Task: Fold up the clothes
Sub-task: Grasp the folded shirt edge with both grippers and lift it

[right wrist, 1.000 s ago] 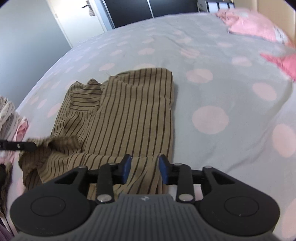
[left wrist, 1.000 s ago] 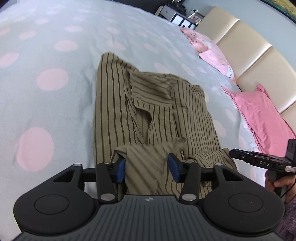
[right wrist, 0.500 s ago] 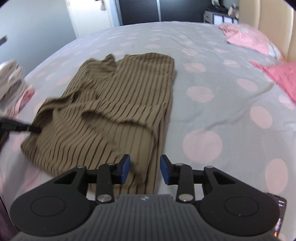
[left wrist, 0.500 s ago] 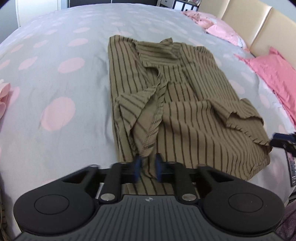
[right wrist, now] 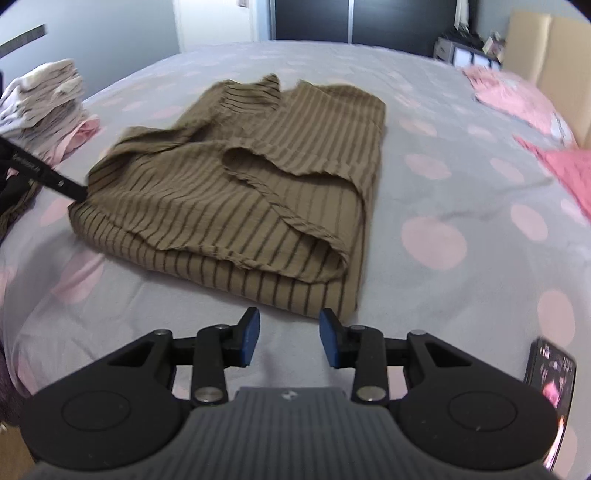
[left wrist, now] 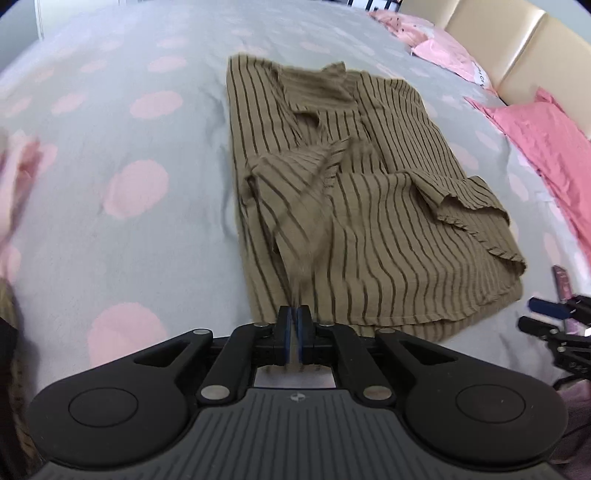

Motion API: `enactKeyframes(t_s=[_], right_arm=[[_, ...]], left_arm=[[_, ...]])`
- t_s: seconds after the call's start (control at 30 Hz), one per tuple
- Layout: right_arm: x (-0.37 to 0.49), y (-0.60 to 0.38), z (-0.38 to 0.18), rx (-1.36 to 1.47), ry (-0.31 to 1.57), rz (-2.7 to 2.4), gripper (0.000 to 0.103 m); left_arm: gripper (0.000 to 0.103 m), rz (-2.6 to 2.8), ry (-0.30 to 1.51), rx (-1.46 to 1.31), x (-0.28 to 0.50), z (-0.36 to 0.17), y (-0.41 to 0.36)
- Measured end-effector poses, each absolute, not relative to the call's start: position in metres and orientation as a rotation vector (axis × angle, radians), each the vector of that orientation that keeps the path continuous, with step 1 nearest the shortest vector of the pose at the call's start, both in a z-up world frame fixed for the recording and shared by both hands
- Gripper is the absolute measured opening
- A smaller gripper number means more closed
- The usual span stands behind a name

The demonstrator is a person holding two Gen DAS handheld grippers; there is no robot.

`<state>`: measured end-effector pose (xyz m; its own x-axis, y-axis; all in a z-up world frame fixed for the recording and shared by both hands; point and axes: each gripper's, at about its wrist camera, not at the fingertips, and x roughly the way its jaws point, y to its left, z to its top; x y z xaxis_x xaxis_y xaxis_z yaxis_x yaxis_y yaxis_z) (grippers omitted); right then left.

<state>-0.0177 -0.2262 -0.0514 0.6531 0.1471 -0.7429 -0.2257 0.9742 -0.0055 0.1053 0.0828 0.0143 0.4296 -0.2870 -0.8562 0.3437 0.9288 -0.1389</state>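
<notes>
Left black hand-held gripper (left wrist: 294, 325) with blue-padded fingers (left wrist: 283, 334): jaws pressed together, only a thin sliver between the pads; whether anything is pinched there can't be told. Its tip also shows at left edge of right wrist view (right wrist: 74, 190). Right black hand-held gripper (right wrist: 289, 338) with blue pads (right wrist: 249, 338): jaws spread wide apart, nothing between them, held low and level. Its tips appear at right edge of left wrist view.

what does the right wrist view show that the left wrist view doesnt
Only the right wrist view shows the stack of folded clothes, the dark wardrobe doors and the right gripper open above the bedspread. Only the left wrist view shows the left gripper shut, with a thin strip of cloth between its pads. Both show the striped brown garment on the polka-dot bedspread and pink pillows.
</notes>
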Motion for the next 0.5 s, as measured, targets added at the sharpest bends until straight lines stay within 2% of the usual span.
enactKeyframes(t_s=[0.03, 0.07, 0.1, 0.13, 0.17, 0.33, 0.5], right_arm=[[-0.019, -0.224, -0.051, -0.116, 0.824, 0.221, 0.04], [-0.022, -0.22, -0.051, -0.138, 0.812, 0.231, 0.041], [-0.024, -0.217, -0.052, -0.167, 0.803, 0.237, 0.045], [-0.025, -0.213, -0.052, -0.197, 0.795, 0.235, 0.052], [-0.027, -0.211, -0.054, -0.218, 0.791, 0.237, 0.053], [-0.03, -0.207, -0.06, -0.321, 0.777, 0.232, 0.053], [-0.03, -0.198, -0.065, -0.472, 0.755, 0.238, 0.053]], left_arm=[[0.014, -0.4, 1.023, 0.09, 0.099, 0.018, 0.08], [0.024, -0.406, 0.988, 0.121, 0.093, 0.022, 0.077], [0.031, -0.413, 0.951, 0.15, 0.086, 0.025, 0.073], [0.033, -0.422, 0.921, 0.181, 0.079, 0.027, 0.07], [0.035, -0.435, 0.9, 0.213, 0.073, 0.028, 0.065], [0.042, -0.472, 0.801, 0.416, 0.046, 0.022, 0.038], [0.05, -0.475, 0.671, 0.753, 0.019, -0.004, 0.011]])
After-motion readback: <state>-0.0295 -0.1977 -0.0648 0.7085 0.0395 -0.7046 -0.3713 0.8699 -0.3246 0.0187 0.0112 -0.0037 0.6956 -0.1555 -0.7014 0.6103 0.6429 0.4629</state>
